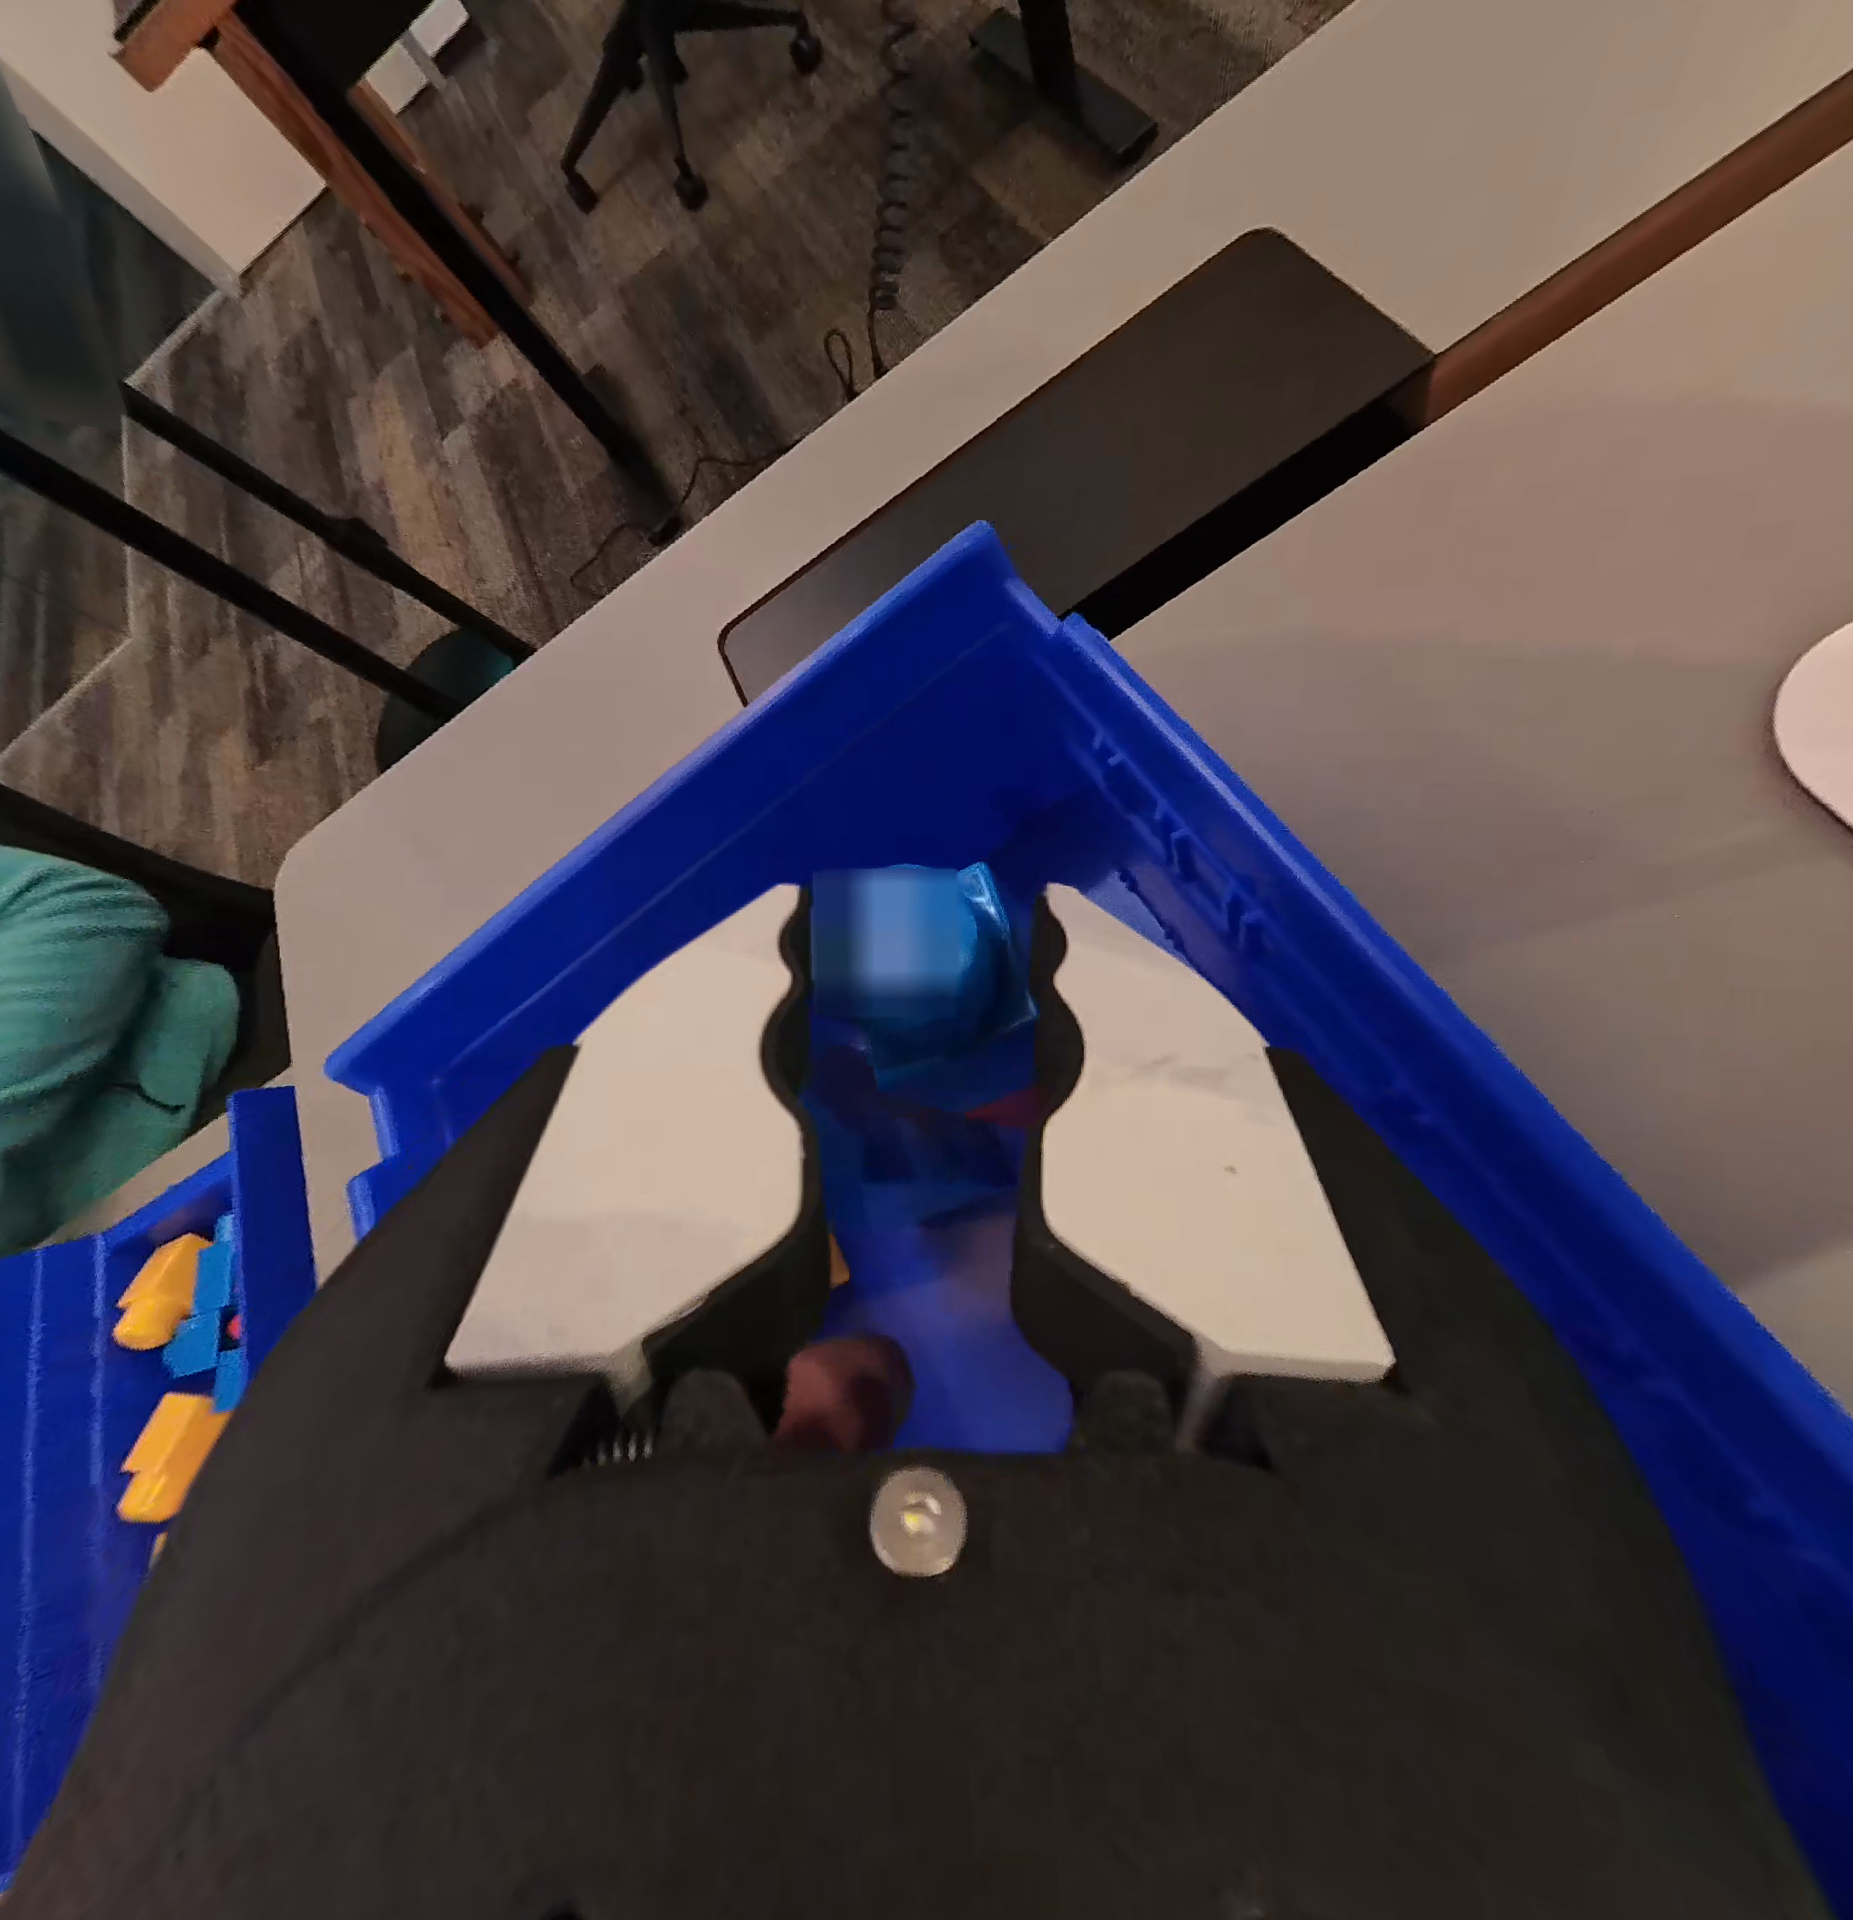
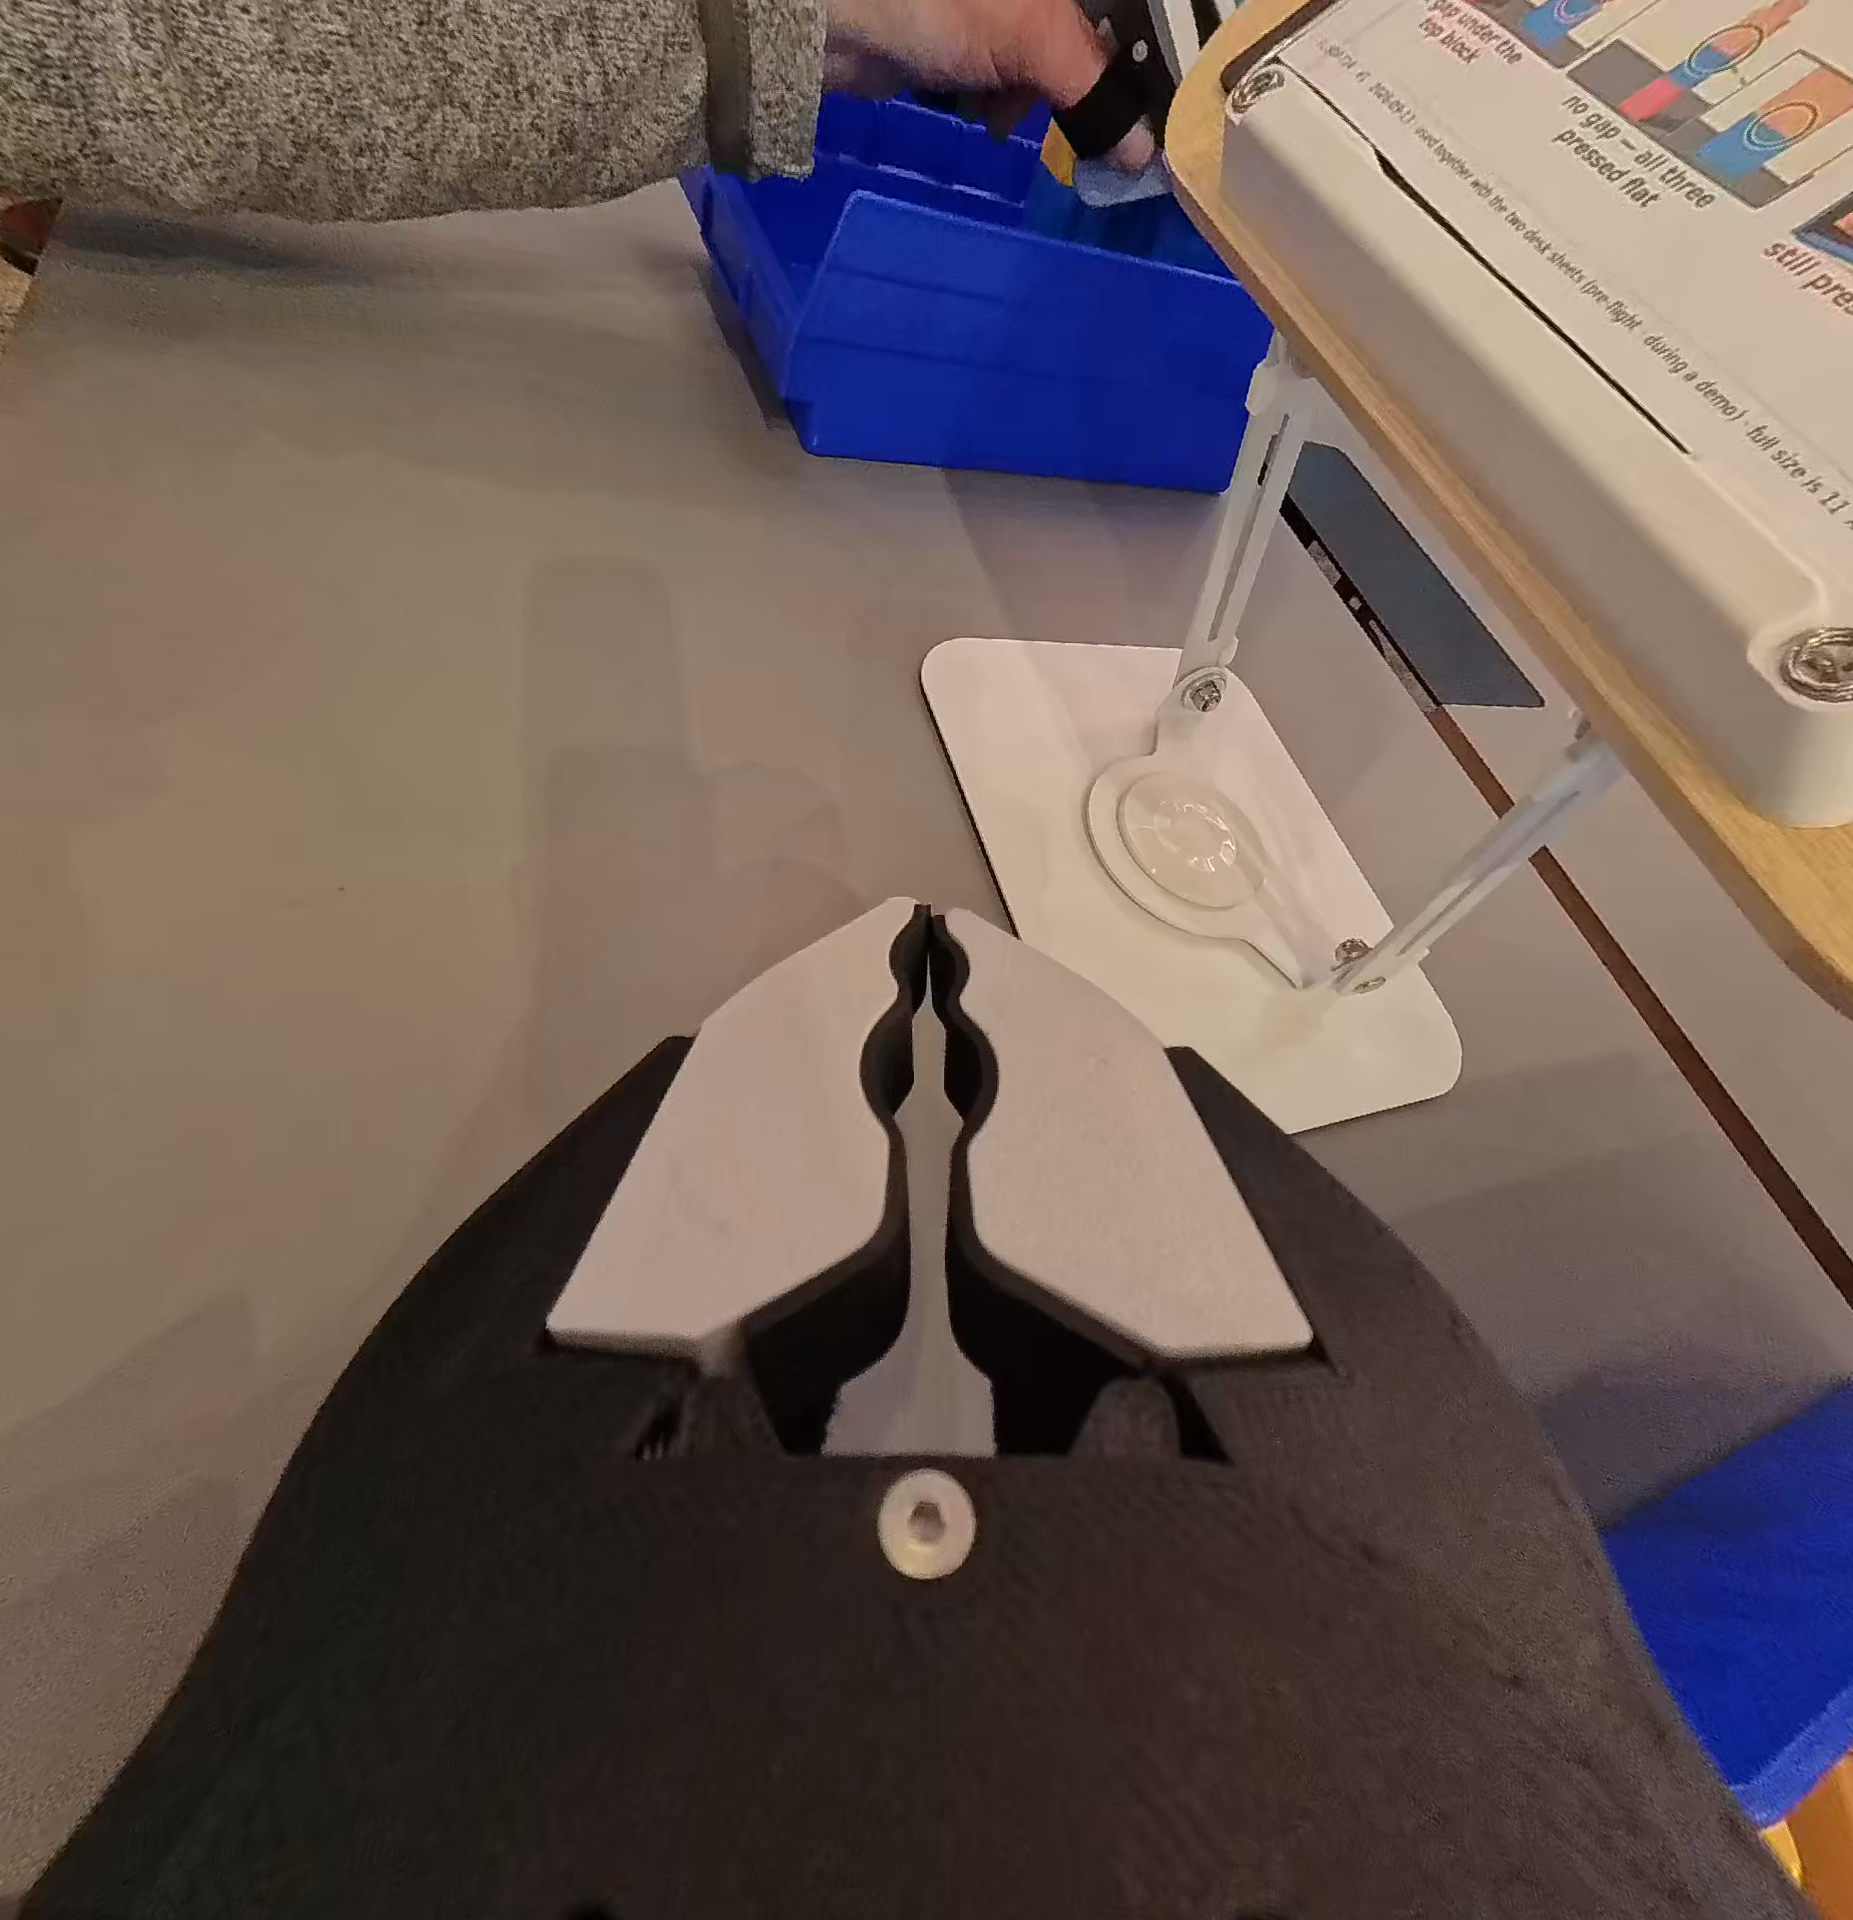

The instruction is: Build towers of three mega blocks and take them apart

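Observation:
In the left wrist view my left gripper (image 1: 922,977) reaches into a blue bin (image 1: 693,831). Its pads press on both sides of a blue mega block (image 1: 989,966), partly covered by a mosaic patch. More blocks lie blurred below it between the fingers. In the right wrist view the same bin (image 2: 1005,343) stands at the far side of the grey table (image 2: 382,623), with a person's hand and the left gripper (image 2: 1098,104) over it and a light blue block (image 2: 1114,187) at its tips. My right gripper (image 2: 930,920) is shut with nothing between the pads, above the table.
A second blue bin (image 1: 28,1455) at the left holds yellow (image 1: 163,1320) and blue blocks. A white stand base (image 2: 1026,748) carries a tilted board with an instruction sheet (image 2: 1524,312) over the right side. Another blue object (image 2: 1774,1579) sits at the lower right. A grey sleeve (image 2: 330,94) crosses the top. Across from one pair of fingers to the other is roughly 45 cm.

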{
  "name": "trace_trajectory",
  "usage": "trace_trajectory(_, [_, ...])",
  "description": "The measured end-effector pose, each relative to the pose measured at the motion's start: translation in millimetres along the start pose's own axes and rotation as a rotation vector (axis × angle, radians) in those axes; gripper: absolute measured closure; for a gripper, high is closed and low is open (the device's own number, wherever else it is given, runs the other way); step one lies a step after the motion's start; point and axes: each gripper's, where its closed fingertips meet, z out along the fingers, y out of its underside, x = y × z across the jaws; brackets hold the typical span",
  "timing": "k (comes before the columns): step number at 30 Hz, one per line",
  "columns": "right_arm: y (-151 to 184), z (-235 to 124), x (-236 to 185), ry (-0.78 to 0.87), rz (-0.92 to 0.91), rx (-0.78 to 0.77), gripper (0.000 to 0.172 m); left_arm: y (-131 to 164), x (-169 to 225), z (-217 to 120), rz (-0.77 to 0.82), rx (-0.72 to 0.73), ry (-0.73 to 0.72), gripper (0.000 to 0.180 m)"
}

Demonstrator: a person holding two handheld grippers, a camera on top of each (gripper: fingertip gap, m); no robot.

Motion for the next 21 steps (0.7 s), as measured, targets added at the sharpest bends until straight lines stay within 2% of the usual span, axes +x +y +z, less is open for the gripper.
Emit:
trace_trajectory(16, [-0.1, 0.7, -1.0, -0.01, 0.006, 0.004, 0.172, -20.6, 4.9, -11.8, 0.051, 0.067, 0.023, 0.149])
trace_trajectory(21, [0.0, 0.3, -0.3, -0.01, 0.011, 0.008, 0.172, -28.0, 11.7, -19.2, 0.036, 0.102, 0.092, 0.149])
